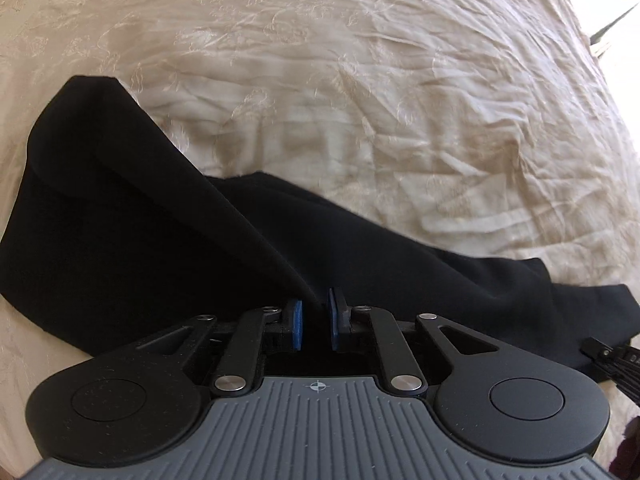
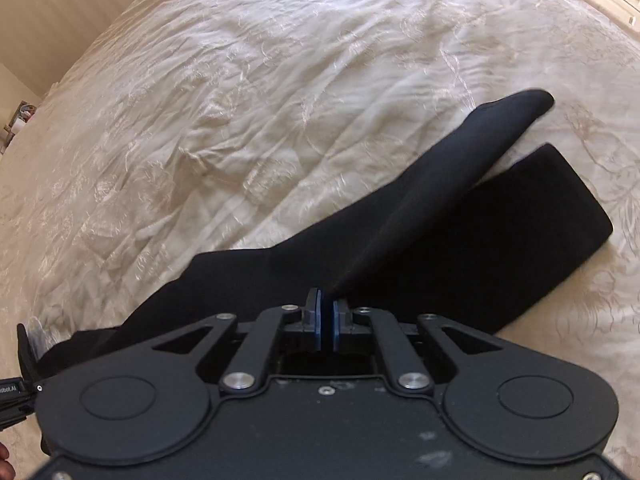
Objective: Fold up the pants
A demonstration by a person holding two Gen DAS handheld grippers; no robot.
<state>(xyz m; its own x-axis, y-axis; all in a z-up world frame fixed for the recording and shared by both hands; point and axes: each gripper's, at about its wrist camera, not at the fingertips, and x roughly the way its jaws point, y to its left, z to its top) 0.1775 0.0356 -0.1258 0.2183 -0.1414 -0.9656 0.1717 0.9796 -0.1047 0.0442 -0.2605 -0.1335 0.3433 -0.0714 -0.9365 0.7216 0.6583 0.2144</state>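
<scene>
Cream bed cover fills most of the left wrist view. It is wrinkly and has a faint flower pattern sewn into it. A bright strip of light shows at the top right corner, with some dark shapes there that are too small to make out. Black pants lie on the bed cover, low in the picture, and stretch from the left side to the right. One part of the cloth is lifted up like a little tent and runs down into the left claw. The blue pads are close together with a thin fold of the pants pinched between them. At the right edge a bit of the other tool pokes in, but most of it is cut off. The pants are so dark that the seams are hard to see.

Over in the right wrist view, the same bed cover spreads wide. A pale striped wall stands at the top left, and some small things sit far off at the left edge, too blurry to name. The pants lie to the right, with one leg flat and one leg raised at a slant. The right claw is almost fully closed on the edge of the raised cloth. The other tool peeks in at the left edge, mostly cut off.
</scene>
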